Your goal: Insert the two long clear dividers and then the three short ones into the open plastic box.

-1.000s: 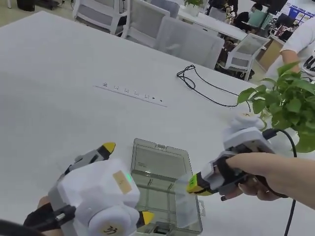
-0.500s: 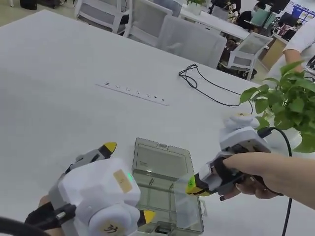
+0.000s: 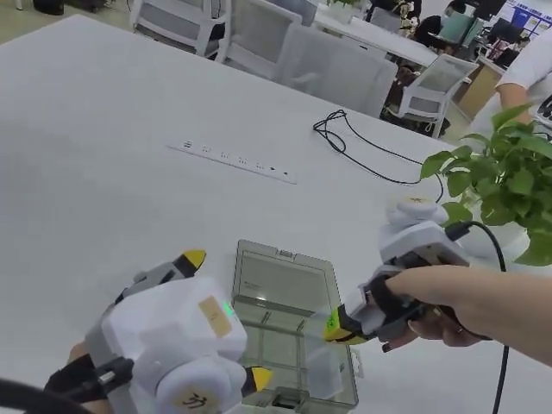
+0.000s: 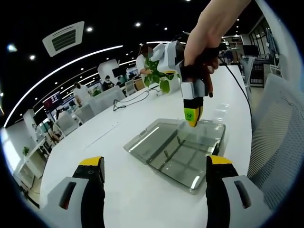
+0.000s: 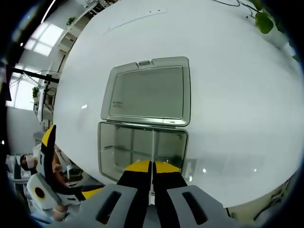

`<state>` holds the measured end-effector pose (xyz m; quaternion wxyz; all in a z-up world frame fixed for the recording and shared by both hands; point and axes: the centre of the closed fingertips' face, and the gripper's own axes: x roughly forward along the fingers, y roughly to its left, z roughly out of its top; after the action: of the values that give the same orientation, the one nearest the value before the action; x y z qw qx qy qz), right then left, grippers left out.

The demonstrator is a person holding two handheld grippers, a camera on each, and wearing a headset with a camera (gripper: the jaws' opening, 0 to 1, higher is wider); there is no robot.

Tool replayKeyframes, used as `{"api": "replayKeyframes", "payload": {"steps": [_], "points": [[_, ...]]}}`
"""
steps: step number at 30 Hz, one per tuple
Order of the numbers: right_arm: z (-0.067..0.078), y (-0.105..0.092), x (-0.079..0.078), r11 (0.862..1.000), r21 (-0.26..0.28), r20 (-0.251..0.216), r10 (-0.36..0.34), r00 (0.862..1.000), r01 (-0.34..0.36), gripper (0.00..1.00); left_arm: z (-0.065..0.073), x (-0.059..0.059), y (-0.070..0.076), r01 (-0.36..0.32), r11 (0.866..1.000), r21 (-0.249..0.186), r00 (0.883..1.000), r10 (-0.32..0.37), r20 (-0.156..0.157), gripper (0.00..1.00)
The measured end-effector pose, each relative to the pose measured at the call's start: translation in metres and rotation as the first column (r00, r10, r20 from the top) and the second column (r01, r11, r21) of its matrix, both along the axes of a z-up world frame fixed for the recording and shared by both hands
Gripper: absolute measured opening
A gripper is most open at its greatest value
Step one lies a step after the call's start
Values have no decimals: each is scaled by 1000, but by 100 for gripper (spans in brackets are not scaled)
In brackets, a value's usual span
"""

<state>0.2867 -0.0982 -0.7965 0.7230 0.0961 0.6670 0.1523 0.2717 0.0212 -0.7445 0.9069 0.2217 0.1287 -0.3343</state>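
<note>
Divider [image 5: 153, 144], clear: pinched edge-on in right gripper [image 5: 152, 164], jaws closed on it, over open box [image 5: 118, 148] base. Left gripper [image 4: 155, 160]: jaws wide, empty, near box. Step: seating divider. Next: align w/ slots, lower straight.

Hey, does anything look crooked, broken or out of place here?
Nothing stands out. The open grey-tinted clear plastic box lies flat on the white table, and the right gripper holds a thin clear divider upright over it.
</note>
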Motion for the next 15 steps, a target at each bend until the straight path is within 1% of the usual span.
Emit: {"api": "replayKeyframes", "payload": {"steps": [11,15], "points": [[2,0,3,1000,-10,-19,12,1000,-12,2,-1,-1,-2,8,1000,-2,1000,-8,-5,89],[1,1,2,1000,-16,-27,17,999,-18,2,-1,-1,-2,8,1000,-1,1000,-8,-9,89]]}}
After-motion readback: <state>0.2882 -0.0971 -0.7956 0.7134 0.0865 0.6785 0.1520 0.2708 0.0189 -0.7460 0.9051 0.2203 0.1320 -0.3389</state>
